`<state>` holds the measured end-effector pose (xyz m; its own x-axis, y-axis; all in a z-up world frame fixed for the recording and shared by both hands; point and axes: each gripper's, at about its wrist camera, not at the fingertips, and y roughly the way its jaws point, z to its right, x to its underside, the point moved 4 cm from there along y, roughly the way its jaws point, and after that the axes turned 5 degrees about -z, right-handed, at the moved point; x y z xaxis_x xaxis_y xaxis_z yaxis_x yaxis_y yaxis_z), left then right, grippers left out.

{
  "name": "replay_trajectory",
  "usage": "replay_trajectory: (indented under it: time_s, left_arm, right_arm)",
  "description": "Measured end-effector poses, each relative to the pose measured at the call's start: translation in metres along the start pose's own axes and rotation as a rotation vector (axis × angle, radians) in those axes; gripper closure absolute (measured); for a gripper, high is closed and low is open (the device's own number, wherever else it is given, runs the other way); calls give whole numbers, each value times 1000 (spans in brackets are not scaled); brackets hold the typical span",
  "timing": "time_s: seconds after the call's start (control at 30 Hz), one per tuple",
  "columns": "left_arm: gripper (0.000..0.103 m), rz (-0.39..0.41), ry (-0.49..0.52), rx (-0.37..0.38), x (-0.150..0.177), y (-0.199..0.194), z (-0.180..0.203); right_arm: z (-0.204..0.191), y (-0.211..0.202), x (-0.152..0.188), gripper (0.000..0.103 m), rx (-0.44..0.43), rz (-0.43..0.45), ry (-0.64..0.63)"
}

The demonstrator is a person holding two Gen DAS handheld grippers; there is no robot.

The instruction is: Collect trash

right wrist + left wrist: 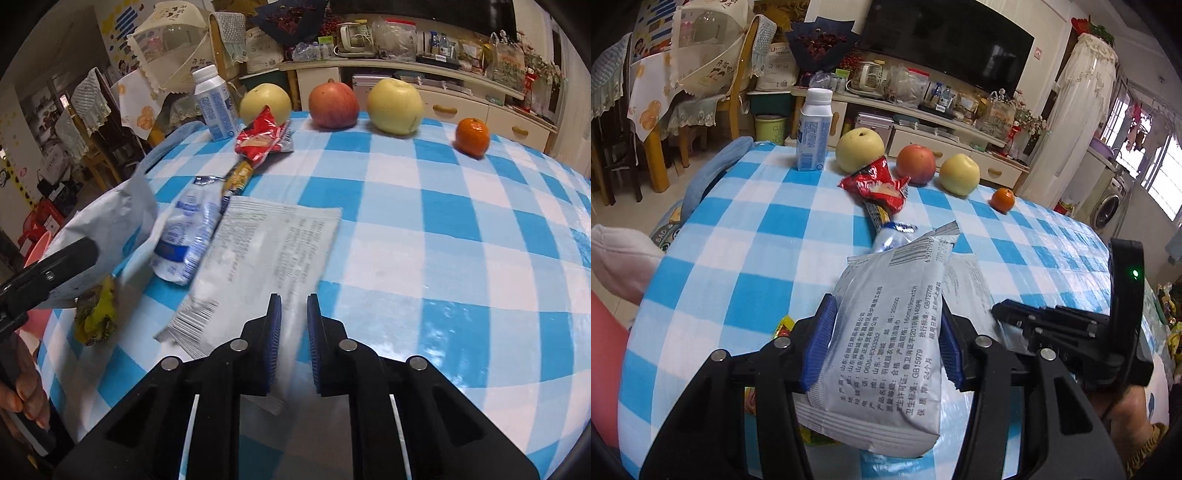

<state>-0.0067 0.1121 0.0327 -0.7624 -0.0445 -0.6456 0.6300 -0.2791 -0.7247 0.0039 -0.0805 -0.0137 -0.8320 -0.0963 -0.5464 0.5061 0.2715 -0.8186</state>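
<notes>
Left gripper clamped on a grey wet-wipe packet above the checked tablecloth.

Its blue pads pressed both sides of the packet. Just ahead lay a crumpled blue-and-silver wrapper and a red snack wrapper; farther ahead stood a white bottle, two yellow apples, a red apple and a tangerine. The right gripper reached in from the right over a second grey packet.

Glossy checked cloth covers the table; at its ten o'clock, a crinkly red foil wrapper; nearer, a matt grey printed pack.
</notes>
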Motion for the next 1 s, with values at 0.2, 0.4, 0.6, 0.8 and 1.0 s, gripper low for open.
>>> replay_trajectory:
  time_s: [0.2, 0.4, 0.6, 0.8, 1.0]
  left_arm:
    - [45, -21, 56, -5, 14, -1, 12]
    - [27, -82, 102, -12, 18, 16, 9]
    - [16, -149, 143, -19, 21, 34, 2]
    - [16, -176, 242, -74, 24, 42, 11]
    - [25, -164, 273, -110, 26, 38, 15]
  right_arm:
    - [6, -8, 6, 56, -114, 0, 79]
    - [-18, 4, 1, 24, -152, -25, 81]
    - [-34, 20, -7, 15, -105, -44, 52]
    - [-42, 29, -10, 11, -26, -38, -16]
    - [-35, 31, -15, 10, -37, -44, 2]
